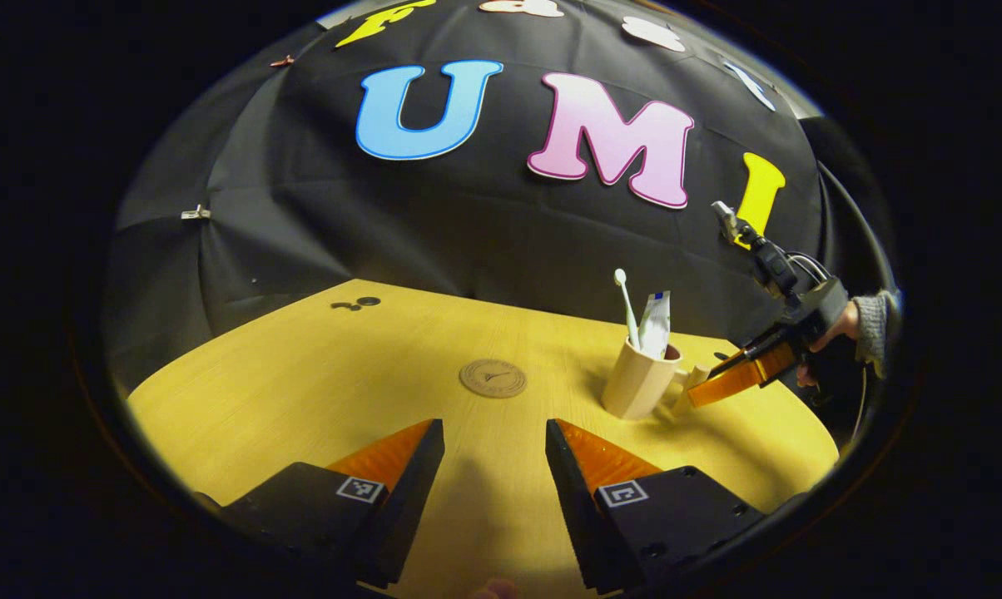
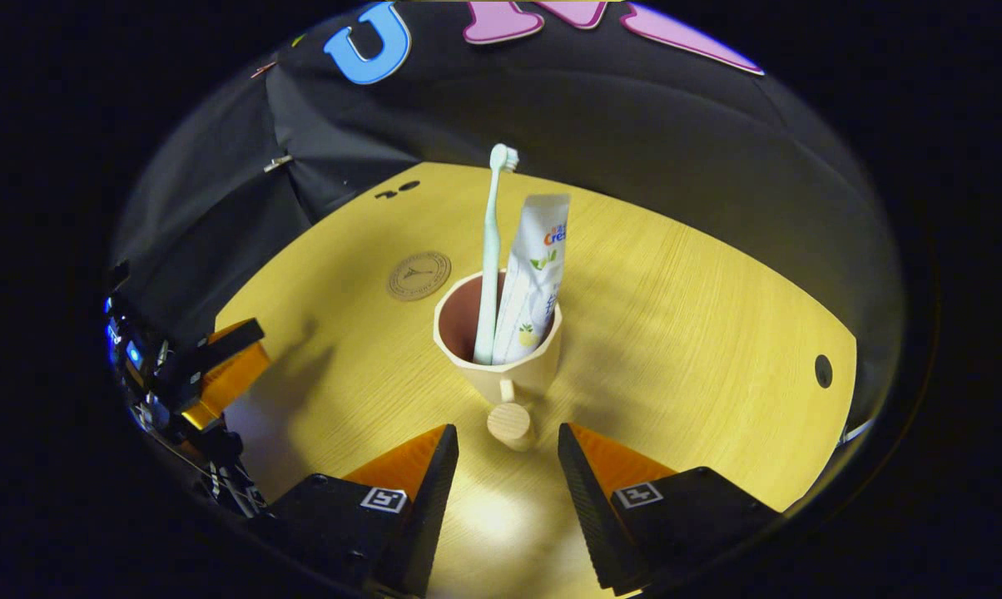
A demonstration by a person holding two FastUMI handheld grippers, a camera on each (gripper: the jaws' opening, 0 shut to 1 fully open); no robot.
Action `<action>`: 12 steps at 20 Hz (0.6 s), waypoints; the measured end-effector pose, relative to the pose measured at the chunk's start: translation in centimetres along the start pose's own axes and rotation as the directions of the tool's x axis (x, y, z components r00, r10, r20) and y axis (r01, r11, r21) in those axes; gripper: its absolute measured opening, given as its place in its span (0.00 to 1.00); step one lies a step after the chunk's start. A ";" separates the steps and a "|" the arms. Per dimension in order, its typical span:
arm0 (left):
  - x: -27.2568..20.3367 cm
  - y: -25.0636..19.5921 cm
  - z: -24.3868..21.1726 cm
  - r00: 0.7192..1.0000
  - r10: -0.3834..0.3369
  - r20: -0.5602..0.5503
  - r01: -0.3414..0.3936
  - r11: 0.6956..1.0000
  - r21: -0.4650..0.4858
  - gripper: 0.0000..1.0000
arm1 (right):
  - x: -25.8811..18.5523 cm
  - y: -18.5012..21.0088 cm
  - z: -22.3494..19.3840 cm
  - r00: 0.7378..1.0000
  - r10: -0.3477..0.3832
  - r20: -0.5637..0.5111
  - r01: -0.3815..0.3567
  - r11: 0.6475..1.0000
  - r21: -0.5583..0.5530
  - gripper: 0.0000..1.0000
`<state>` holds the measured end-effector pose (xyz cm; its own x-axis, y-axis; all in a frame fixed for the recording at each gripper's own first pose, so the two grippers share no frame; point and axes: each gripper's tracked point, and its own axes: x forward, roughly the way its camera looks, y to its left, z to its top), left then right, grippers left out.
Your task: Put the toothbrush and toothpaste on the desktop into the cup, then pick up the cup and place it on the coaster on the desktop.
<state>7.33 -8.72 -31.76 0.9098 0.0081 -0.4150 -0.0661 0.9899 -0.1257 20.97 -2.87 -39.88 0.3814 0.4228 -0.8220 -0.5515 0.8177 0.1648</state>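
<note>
Cup (image 2: 501, 349), brush (image 2: 491, 249) and paste (image 2: 534, 274) upright inside, turns its knob handle (image 2: 509, 422) toward your wide right gripper (image 2: 508, 466) for lifting to the coaster (image 2: 419, 275) far left; your left gripper (image 1: 494, 453) hangs wide, empty.

A cup (image 2: 498, 345) stands on the worktop (image 2: 701, 333), with a toothbrush (image 2: 491, 249) and a toothpaste tube (image 2: 534, 279) upright inside it, the toothbrush to the tube's left in the right gripper view. The cup's handle (image 2: 509, 420) points toward the right tool (image 2: 508, 466), which sits just before it, fingers apart. A coaster (image 2: 419, 275) lies on the worktop behind and left of the cup, apart from it; the left tool (image 2: 218, 366) is at the far left.
</note>
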 end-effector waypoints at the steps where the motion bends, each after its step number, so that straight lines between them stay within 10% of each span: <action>1: -0.7 0.2 -0.3 1.000 0.001 -0.009 -0.001 1.000 -0.001 0.78 | 0.6 -0.1 -0.2 1.000 -0.006 -0.027 0.006 1.000 -0.011 0.75; 10: -2.6 1.0 -2.0 0.999 0.019 -0.031 -0.018 1.000 0.017 0.78 | 4.3 0.4 -0.1 0.984 -0.026 -0.176 0.013 0.997 -0.075 0.75; 12: -2.6 1.2 -2.1 0.999 0.021 -0.030 -0.020 1.000 0.011 0.79 | 4.7 -0.1 0.0 0.982 -0.054 -0.183 0.038 0.995 -0.093 0.58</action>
<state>4.01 -7.86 -32.71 0.8956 0.0243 -0.4441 -0.0800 0.9910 -0.1070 22.81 -0.97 -43.75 0.2684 0.2992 -0.9156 -0.6032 0.7933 0.0824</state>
